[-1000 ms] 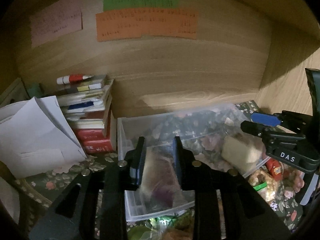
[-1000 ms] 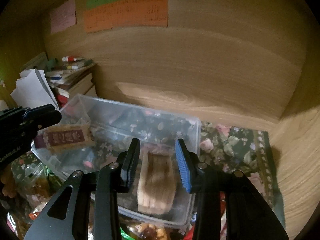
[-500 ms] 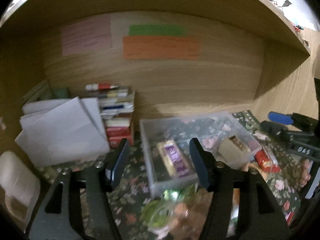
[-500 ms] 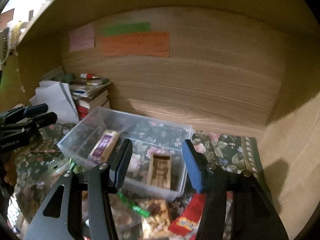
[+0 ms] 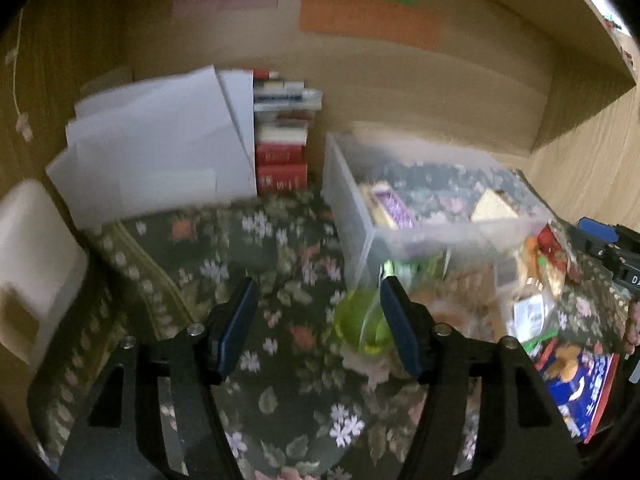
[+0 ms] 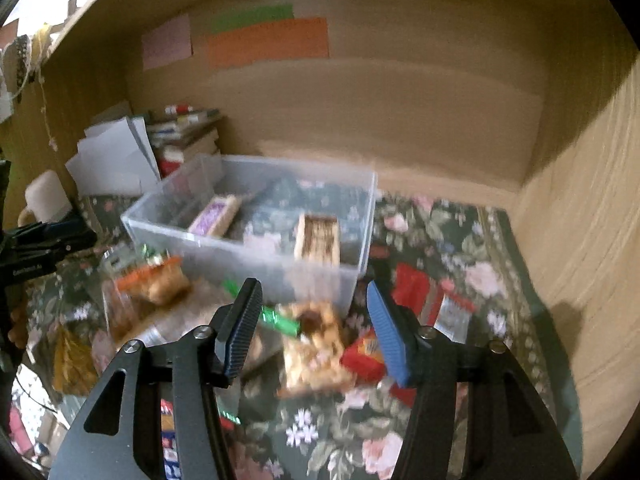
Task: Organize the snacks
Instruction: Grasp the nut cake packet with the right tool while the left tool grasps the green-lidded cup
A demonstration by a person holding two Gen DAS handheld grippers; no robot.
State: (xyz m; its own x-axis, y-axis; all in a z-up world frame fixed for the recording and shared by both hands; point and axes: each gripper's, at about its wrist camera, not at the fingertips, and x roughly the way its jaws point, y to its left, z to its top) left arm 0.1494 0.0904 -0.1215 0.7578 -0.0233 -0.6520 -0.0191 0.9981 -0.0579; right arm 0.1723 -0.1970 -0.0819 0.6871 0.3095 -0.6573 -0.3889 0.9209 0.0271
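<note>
Our left gripper hangs spread and empty; our right gripper is opening, empty, below the clear bin at centre frame.

Wooden alcove wall; coloured paper notes at 11 o'clock; floral cloth over the surface; book stack at 10 o'clock; dim light.

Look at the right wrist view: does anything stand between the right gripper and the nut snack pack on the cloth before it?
Nothing visible does. The right gripper has opening jaws with nothing between them, and the nut snack pack lies in plain sight just ahead, beside a red packet.
</note>
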